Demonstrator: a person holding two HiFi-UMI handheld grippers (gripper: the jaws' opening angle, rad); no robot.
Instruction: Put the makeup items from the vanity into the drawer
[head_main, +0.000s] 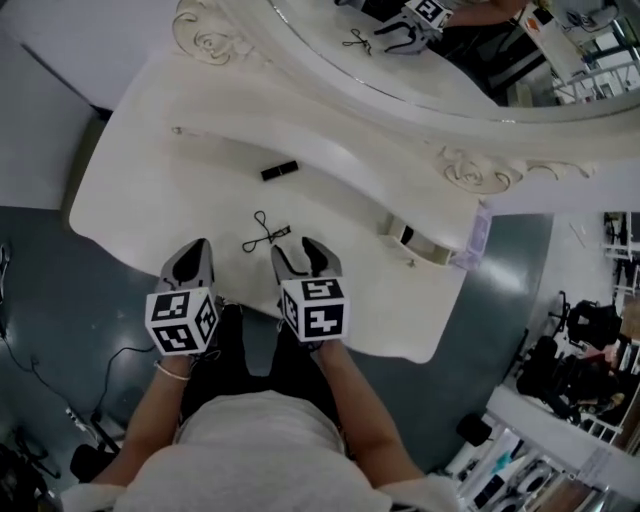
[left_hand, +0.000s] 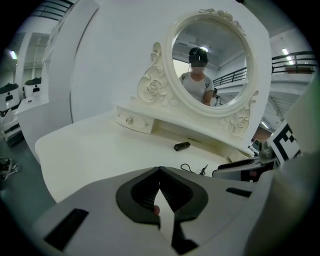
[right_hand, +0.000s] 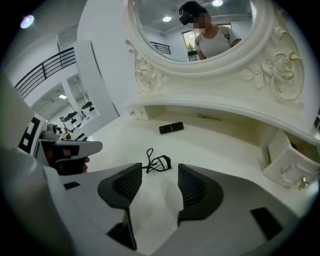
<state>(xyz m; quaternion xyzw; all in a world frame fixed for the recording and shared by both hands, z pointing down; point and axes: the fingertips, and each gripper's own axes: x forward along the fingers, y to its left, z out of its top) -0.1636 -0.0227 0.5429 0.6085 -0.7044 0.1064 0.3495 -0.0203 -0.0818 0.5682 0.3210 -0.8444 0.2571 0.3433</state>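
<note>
On the desk (head_main: 190, 170), both makeup items remain out: the eyelash curler (head_main: 265, 233) and black lipstick tube (head_main: 279, 171). The small drawer (head_main: 422, 246) stands open at three o'clock, its contents unseen. The right tool (right_hand: 160, 186) is spread and empty, with the curler just ahead at twelve o'clock. The left tool (left_hand: 160, 175) is pressed together.

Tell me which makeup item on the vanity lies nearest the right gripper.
The wiry black eyelash curler, just ahead of the right gripper, whose fingers stand open. The short black tube lies well beyond it.
</note>
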